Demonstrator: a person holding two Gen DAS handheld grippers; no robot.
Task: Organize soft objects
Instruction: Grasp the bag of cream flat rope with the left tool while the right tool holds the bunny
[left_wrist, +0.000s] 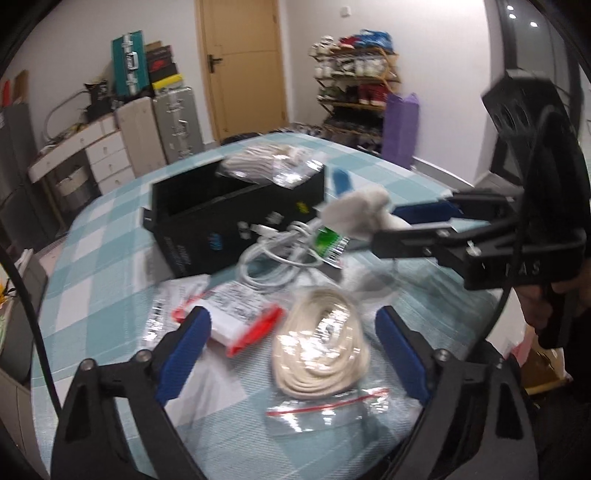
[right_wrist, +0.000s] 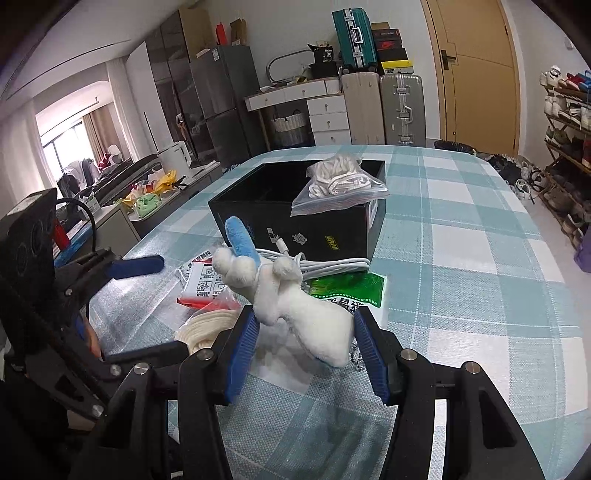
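Observation:
My right gripper (right_wrist: 303, 328) is shut on a white plush toy (right_wrist: 295, 299) with a blue ear and holds it above the table; it also shows in the left wrist view (left_wrist: 360, 214). My left gripper (left_wrist: 291, 328) is open and empty, hovering over a bagged coil of cream rope (left_wrist: 319, 343). A black open box (right_wrist: 303, 218) stands ahead, with a zip bag of white cord (right_wrist: 340, 181) resting across its rim. The box (left_wrist: 221, 225) and that bag (left_wrist: 273, 166) also show in the left wrist view.
A white cable bundle (left_wrist: 277, 258), a green packet (right_wrist: 347, 291) and a red-and-white bagged packet (left_wrist: 236, 314) lie on the checked tablecloth (right_wrist: 480, 258) in front of the box. Suitcases, drawers and a shoe rack stand beyond the table.

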